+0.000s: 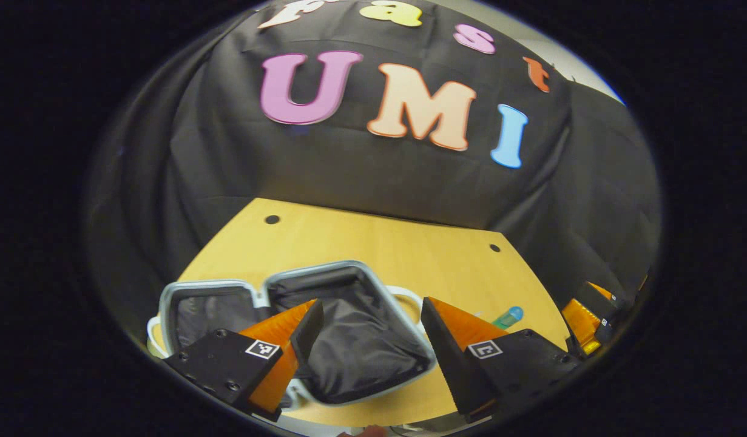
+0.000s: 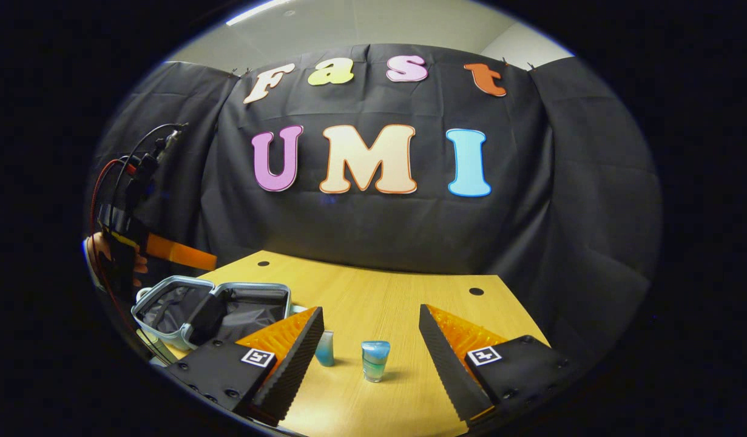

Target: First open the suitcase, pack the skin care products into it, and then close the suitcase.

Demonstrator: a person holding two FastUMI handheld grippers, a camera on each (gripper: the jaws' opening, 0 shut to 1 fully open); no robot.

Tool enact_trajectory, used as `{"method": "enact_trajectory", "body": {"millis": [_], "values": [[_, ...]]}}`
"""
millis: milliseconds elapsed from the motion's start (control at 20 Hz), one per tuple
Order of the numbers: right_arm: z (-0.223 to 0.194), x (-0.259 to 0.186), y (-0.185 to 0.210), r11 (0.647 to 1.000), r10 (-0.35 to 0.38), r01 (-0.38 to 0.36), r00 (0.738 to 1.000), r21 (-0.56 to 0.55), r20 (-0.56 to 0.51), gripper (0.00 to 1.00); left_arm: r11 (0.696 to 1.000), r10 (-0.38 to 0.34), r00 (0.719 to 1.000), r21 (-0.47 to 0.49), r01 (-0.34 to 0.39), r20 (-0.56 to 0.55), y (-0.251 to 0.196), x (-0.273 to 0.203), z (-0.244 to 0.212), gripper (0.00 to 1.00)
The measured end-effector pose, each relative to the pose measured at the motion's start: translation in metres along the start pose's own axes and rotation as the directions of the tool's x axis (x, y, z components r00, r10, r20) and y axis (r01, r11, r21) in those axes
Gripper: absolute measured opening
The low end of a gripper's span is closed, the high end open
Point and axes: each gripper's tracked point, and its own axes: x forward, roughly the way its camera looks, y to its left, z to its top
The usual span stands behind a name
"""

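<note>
The small suitcase point(image 1: 349, 328) lies flat and open on the wooden table, both black-lined halves facing up; it also shows at the left in the right gripper view as the suitcase point(image 2: 212, 312). My left gripper point(image 1: 370, 343) hovers open above its right half, holding nothing. Two little blue-green skin care bottles stand on the table: one bottle point(image 2: 374, 359) between my right gripper's fingers but farther off, the other bottle point(image 2: 325, 348) beside the left finger. A blue-green bottle point(image 1: 508, 317) peeks past the left gripper's right finger. My right gripper point(image 2: 370, 355) is open and empty.
The wooden table point(image 2: 379, 285) has two small round holes near its far edge, with black cloth behind. The left gripper with cables and a hand point(image 2: 127, 243) shows at the left of the right gripper view. The right gripper's orange fingers point(image 1: 585, 321) show at the right edge.
</note>
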Motion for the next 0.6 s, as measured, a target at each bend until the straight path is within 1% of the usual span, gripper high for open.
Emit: {"method": "enact_trajectory", "body": {"millis": [150, 300, 500, 600], "values": [[-0.019, 0.001, -0.013, 0.999, 0.035, -0.035, 0.998, 0.004, -0.049, 0.99, 0.999, -0.041, 0.999, 0.026, 0.041, -0.011, -0.048, 0.036, -0.028, 0.95], [-0.038, 0.004, -0.025, 0.998, 0.064, -0.063, 0.995, 0.011, -0.082, 0.99, 0.998, -0.062, 0.998, 0.013, 0.063, -0.024, -0.088, 0.066, -0.052, 0.95], [-0.063, 0.012, -0.038, 0.994, 0.105, -0.100, 0.988, 0.049, -0.118, 0.99, 0.998, -0.059, 0.998, -0.002, 0.059, -0.015, -0.116, 0.096, -0.070, 0.95], [-0.076, 0.014, -0.046, 0.993, 0.117, -0.112, 0.984, 0.048, -0.135, 1.00, 0.999, -0.042, 0.999, -0.002, 0.042, -0.009, -0.123, 0.107, -0.078, 0.95]]}}
